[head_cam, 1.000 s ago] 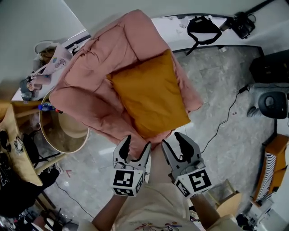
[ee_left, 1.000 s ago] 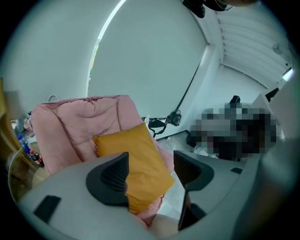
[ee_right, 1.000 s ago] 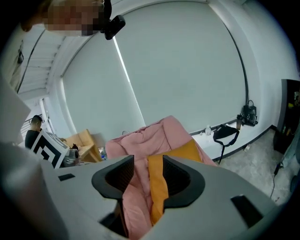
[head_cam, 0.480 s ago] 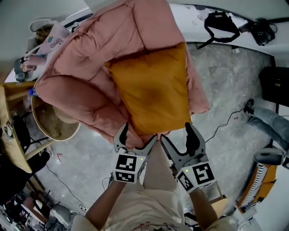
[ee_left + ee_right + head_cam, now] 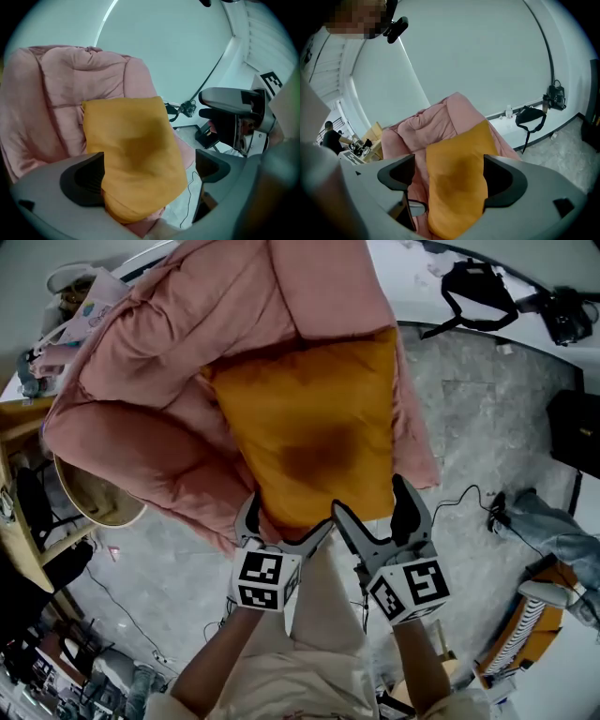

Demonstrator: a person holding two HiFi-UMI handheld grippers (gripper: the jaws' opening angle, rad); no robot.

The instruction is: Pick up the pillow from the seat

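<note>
Both forearms stretch forward, left gripper point(image 5: 286, 518) beside right gripper point(image 5: 370, 500). Jaws are opening on both (pillow point(image 5: 309, 418) edge between them, not pinched).

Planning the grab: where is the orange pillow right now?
In the head view, the orange pillow lies mid-frame on the pink padded seat, toward the picture's right side, with grey floor beyond.

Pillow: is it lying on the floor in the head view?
No, the pillow rests on the seat of the pink chair, leaning against its backrest.
</note>
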